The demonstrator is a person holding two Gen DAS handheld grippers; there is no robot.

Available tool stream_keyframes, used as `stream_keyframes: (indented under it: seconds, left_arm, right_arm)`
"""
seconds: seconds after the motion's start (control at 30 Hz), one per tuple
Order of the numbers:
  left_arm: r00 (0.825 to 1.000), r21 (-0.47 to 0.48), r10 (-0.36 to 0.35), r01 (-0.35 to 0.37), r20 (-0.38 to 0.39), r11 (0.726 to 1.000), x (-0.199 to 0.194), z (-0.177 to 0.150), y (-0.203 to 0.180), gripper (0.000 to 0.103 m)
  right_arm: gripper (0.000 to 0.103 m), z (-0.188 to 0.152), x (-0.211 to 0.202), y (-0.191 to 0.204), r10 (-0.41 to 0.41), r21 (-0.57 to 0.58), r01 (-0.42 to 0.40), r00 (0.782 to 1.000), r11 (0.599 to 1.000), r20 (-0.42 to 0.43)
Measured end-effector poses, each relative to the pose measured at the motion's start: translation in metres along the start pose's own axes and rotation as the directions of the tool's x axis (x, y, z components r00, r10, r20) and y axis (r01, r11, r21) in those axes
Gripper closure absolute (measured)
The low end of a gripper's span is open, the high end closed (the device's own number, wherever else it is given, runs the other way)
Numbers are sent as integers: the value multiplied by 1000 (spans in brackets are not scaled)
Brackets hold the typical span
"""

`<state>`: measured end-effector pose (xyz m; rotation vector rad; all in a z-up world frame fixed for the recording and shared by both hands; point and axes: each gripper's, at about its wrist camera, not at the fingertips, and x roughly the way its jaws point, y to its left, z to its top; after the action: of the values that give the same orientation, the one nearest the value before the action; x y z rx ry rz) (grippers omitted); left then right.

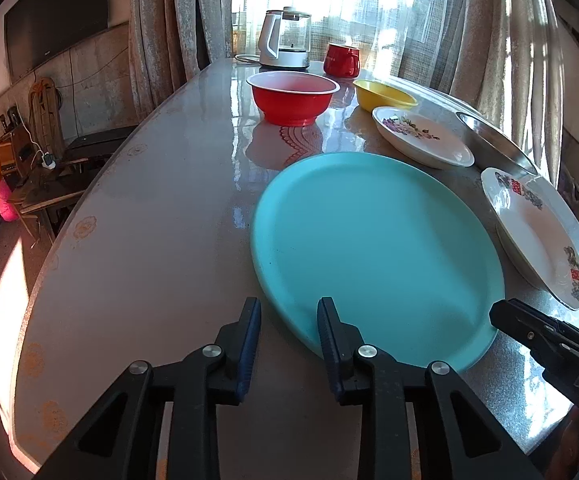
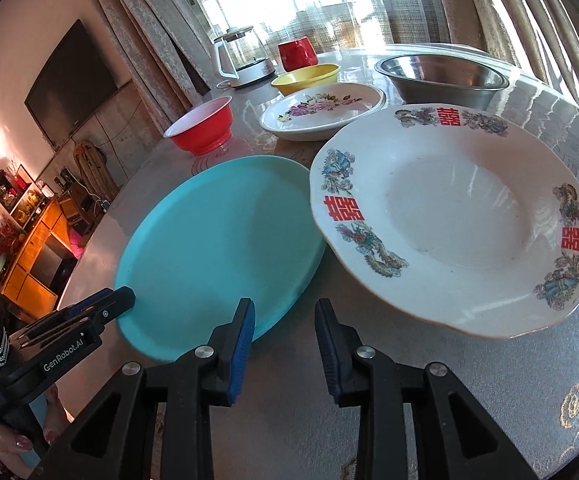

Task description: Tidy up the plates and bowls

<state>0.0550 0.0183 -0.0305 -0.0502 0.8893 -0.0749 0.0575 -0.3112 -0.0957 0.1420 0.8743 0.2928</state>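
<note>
A large teal plate point(image 1: 373, 248) lies flat on the table just ahead of me. My left gripper point(image 1: 287, 312) stands open astride its near-left rim, one finger over the plate and one over the table, pads not pressing. My right gripper point(image 2: 285, 312) is open over bare table between the teal plate point(image 2: 217, 240) and a white deep plate with red characters point(image 2: 449, 220). Behind them sit a floral white plate point(image 2: 321, 112), a red bowl point(image 2: 201, 128), a yellow bowl point(image 2: 305, 76) and a steel bowl point(image 2: 441, 76).
A glass kettle point(image 1: 285, 40) and a red mug point(image 1: 341, 60) stand at the table's far end by the curtained window. The table edge point(image 1: 49, 264) curves along the left, with the floor and low furniture beyond. A hand point(image 2: 17, 444) holds the left gripper.
</note>
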Motion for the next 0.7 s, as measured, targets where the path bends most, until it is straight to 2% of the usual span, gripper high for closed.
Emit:
stream_keyframes:
  seconds: [0.1, 0.3, 0.4, 0.5, 0.57, 0.63, 0.7]
  left_arm:
    - [1000, 16, 10, -10, 2, 1000, -1, -1, -4, 77]
    - [1000, 7, 2, -2, -7, 1000, -4, -4, -3, 77]
    - [1000, -14, -7, 6, -25, 1000, -5, -2, 1, 75]
    - [1000, -20, 12, -12, -9, 1000, -13, 1, 2, 60]
    - [999, -18, 24, -24, 21, 1000, -21, 3, 2, 43]
    - [998, -13, 21, -20, 57, 1000, -29, 6, 1, 37]
    - [996, -17, 8, -7, 90, 1000, -37, 11, -1, 27]
  right_arm:
    - [79, -2, 1, 3, 28, -9, -28, 999, 1000, -16]
    - [79, -3, 1, 4, 22, -19, -22, 1000, 1000, -14]
    - [75, -3, 0, 5, 18, -31, -19, 1000, 999, -18]
    - [71, -3, -7, 2, 25, -49, -25, 1000, 998, -5]
    - [68, -3, -15, -2, 31, -66, -30, 999, 997, 12]
    - [67, -4, -25, -5, 51, -93, -48, 998, 995, 30]
    - [64, -6, -34, -9, 76, -117, -70, 996, 991, 45]
